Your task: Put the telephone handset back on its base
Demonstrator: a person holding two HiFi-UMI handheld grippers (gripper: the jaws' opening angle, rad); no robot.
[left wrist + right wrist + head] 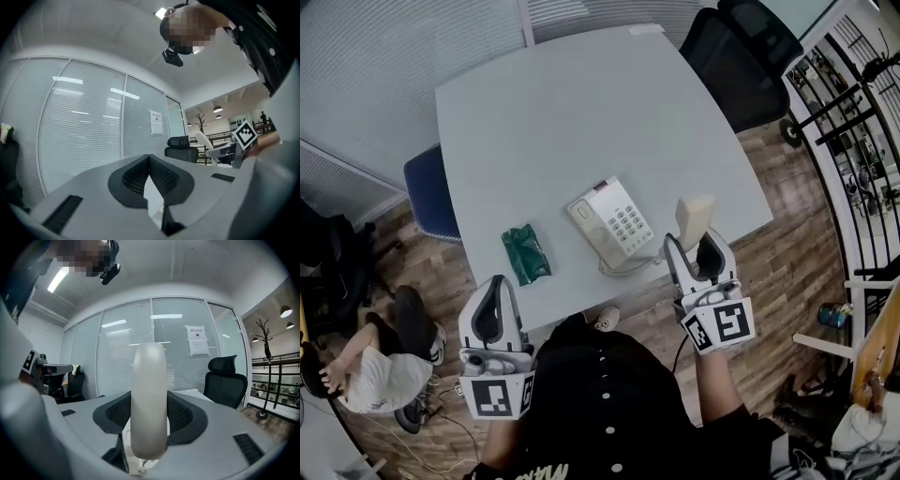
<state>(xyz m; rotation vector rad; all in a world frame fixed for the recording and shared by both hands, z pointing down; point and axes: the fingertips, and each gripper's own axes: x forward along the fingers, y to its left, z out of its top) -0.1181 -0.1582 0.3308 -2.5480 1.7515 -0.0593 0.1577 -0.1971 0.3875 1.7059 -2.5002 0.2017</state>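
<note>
Black shirt [572, 384] — white buttons [606, 398] (small, round)

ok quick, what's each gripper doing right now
Left gripper: jaws shut, holding nothing.
Right gripper: jaws closed on the telephone handset.

Head view looks steeply down on the counter [534, 112] from its near edge. Both gripper views face far and upward, sharing the blinds wall [84, 131] and black chair [226, 380].

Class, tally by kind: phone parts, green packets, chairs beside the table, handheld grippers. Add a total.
Phone parts: 2 (base, handset)
Green packet: 1
Chairs: 2 (blue chair, black chair)
Grippers: 2 (left gripper, right gripper)
Total: 7
</note>
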